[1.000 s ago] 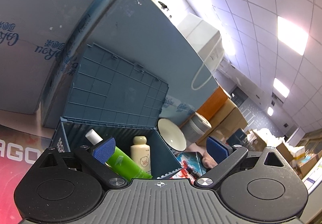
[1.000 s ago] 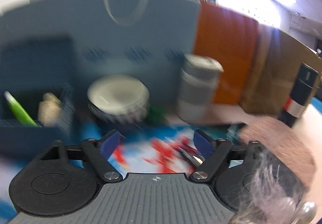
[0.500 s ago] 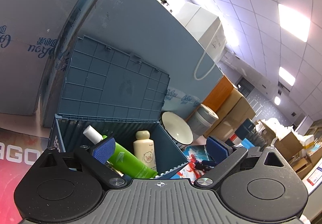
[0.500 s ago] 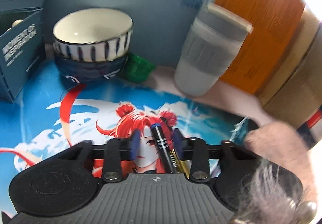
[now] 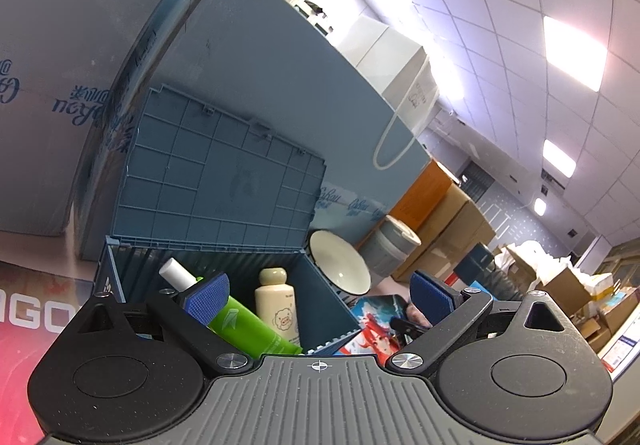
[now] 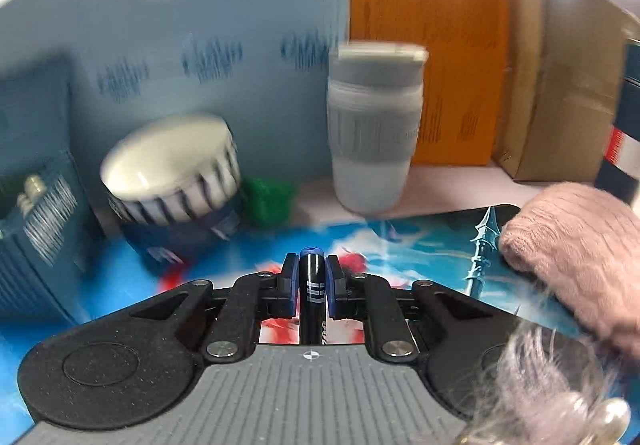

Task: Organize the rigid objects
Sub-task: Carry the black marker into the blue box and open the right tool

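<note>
My right gripper [image 6: 312, 279] is shut on a black pen with a blue tip [image 6: 313, 277], held above the printed blue mat [image 6: 420, 245]. My left gripper [image 5: 320, 295] is open and empty, hovering in front of the open blue storage box [image 5: 320, 297]. Its lid [image 5: 216, 181] stands up behind it. Inside the box are a green tube with a white cap [image 5: 240, 321] and a cream bottle [image 5: 278, 305]. The box also shows at the left edge of the right wrist view [image 6: 32, 229].
A white bowl stacked on a dark blue one [image 6: 176, 169], a green object [image 6: 268, 199] and a grey tumbler [image 6: 374, 125] stand behind the mat. A pink fuzzy item [image 6: 572, 229] lies at right. Blue panels [image 5: 240, 57] and cardboard boxes [image 6: 560, 77] form the back.
My right gripper closed on the pen and lifted it off the mat, tilting level. My left gripper stayed open and shifted slightly at the box.
</note>
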A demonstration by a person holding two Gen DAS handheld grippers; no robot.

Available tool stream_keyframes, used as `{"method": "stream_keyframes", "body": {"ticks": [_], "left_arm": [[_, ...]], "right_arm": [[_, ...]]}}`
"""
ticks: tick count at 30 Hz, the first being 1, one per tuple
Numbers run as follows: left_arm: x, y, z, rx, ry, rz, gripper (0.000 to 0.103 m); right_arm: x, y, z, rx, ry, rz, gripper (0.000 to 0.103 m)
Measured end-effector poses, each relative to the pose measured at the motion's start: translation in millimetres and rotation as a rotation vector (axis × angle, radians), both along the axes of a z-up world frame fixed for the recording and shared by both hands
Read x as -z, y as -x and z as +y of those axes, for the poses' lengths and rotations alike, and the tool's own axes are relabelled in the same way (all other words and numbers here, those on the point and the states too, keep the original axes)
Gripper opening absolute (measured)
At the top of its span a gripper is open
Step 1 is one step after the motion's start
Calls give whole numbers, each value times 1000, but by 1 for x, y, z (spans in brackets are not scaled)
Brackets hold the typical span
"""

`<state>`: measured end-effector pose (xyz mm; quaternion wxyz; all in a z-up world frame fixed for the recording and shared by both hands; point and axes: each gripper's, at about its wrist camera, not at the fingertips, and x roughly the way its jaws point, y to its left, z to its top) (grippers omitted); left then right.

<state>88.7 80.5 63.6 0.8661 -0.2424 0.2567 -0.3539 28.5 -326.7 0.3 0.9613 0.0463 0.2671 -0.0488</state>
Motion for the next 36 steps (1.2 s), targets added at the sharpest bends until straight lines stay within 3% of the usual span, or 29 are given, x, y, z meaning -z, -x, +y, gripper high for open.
{"method": "stream_keyframes", "body": {"ticks": [9,14,18,26,30,36], "left_arm": [[-3,2,12,-15,33,3,98],[0,0,19,-42,44,15,98],[1,-2,25,-64,51,21,98],[4,-4,41,-129,74,34,98],[7,-8,46,-142,85,49,98],[11,-10,48,-150,81,63,98]], "right_arm": [[-70,70,68,-84,-98,-250,13],[-110,71,105,-157,-185,-368,13],[-124,55,137,-226,-280,-445,13],[-97,-2,200,-251,-380,-450,13],[-69,-26,207,-240,-474,-386,13],[-36,-23,212,-219,-471,-304,13]]}}
